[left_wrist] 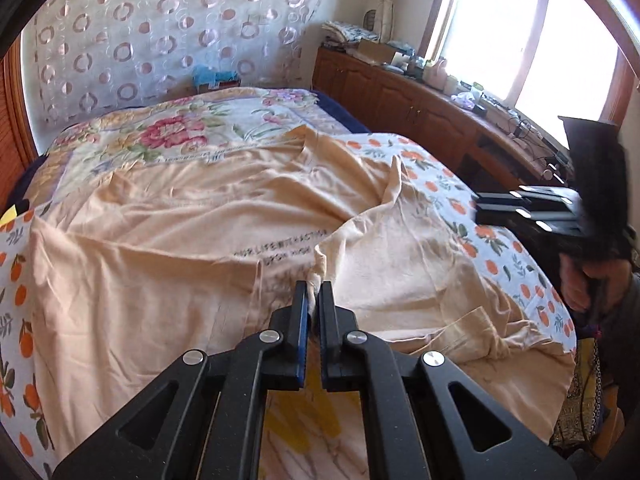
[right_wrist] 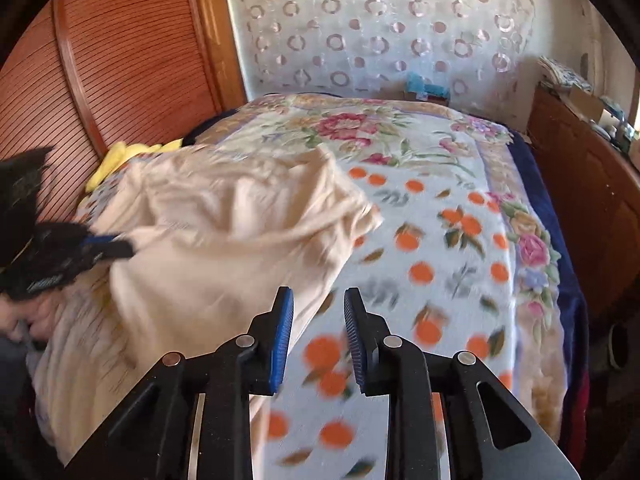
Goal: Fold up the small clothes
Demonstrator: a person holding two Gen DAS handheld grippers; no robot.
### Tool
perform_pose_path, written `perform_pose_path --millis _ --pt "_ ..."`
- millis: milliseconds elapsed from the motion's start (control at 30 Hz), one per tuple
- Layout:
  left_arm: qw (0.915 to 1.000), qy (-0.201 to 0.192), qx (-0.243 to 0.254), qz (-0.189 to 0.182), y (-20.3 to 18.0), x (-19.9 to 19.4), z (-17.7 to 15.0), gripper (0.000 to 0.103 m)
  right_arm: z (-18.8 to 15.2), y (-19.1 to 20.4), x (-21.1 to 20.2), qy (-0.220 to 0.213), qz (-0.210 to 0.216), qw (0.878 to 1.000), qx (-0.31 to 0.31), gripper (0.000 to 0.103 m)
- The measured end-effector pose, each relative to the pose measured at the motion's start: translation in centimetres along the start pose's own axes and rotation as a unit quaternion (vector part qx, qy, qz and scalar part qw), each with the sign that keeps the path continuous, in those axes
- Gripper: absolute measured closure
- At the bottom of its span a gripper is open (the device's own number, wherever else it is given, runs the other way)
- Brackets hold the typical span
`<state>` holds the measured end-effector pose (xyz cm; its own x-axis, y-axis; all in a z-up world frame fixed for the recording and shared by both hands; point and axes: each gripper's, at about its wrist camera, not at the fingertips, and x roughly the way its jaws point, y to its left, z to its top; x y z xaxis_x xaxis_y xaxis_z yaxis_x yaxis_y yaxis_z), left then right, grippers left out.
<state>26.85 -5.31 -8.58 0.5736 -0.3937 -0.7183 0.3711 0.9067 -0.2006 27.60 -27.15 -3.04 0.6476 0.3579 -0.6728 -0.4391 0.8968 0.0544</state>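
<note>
A peach T-shirt (left_wrist: 160, 240) with printed text lies spread and wrinkled on the bed. My left gripper (left_wrist: 314, 288) is shut on a fold of the shirt near its middle. It also shows at the left of the right wrist view (right_wrist: 116, 246), pinching the shirt (right_wrist: 224, 240). My right gripper (right_wrist: 318, 300) is open and empty, held above the orange-print blanket (right_wrist: 432, 272) to the right of the shirt. In the left wrist view it (left_wrist: 480, 208) hovers at the right, off the shirt.
The bed carries a floral blanket (left_wrist: 180, 132) behind the orange-print one. A wooden cabinet (left_wrist: 420, 108) with clutter runs along the right under a window. A wooden slatted panel (right_wrist: 100, 80) stands at the left. A yellow item (right_wrist: 120, 156) lies beside the shirt.
</note>
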Motion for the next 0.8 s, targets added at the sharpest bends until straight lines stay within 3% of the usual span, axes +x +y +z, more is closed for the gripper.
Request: perform_pose_path --millis 200,300,367,433,533,600,633,800 --pt "0.9999 0.002 0.003 0.017 -0.3 -0.3 -0.7 0.097 -4.0 3.3 -2.0 0.015 0.069 0.998 0.001 0.076" --pt "0.9999 -0.005 -0.008 0.006 0.1 -1.4 -1.2 0.097 -4.9 4.6 -1.1 0.026 0.075 0.997 -0.012 0.076" --pt "0.9998 -0.009 -0.016 0.001 0.5 -2.5 -1.6 0.087 -5.1 5.1 -0.6 0.031 0.079 0.996 -0.013 0.076" --pt "0.9996 -0.018 -0.019 0.009 0.8 -3.8 -2.1 0.058 -5.0 5.1 0.1 0.041 0.075 0.996 -0.014 0.076" --pt "0.9980 -0.042 -0.024 0.039 1.6 -6.2 -3.0 0.040 -4.9 5.6 0.5 0.049 0.064 0.997 -0.021 0.076" --pt "0.9970 -0.057 -0.034 0.040 2.2 -7.6 -3.6 0.034 -4.9 6.1 0.4 0.042 0.066 0.997 -0.026 0.093" --pt "0.9964 -0.063 -0.039 0.041 2.4 -8.3 -4.0 0.034 -4.9 6.4 -0.2 0.040 0.078 0.996 -0.026 0.097" --pt "0.9928 -0.079 -0.048 0.077 3.2 -11.4 -5.5 0.034 -6.4 8.3 -3.5 0.021 0.110 0.992 -0.056 0.097"
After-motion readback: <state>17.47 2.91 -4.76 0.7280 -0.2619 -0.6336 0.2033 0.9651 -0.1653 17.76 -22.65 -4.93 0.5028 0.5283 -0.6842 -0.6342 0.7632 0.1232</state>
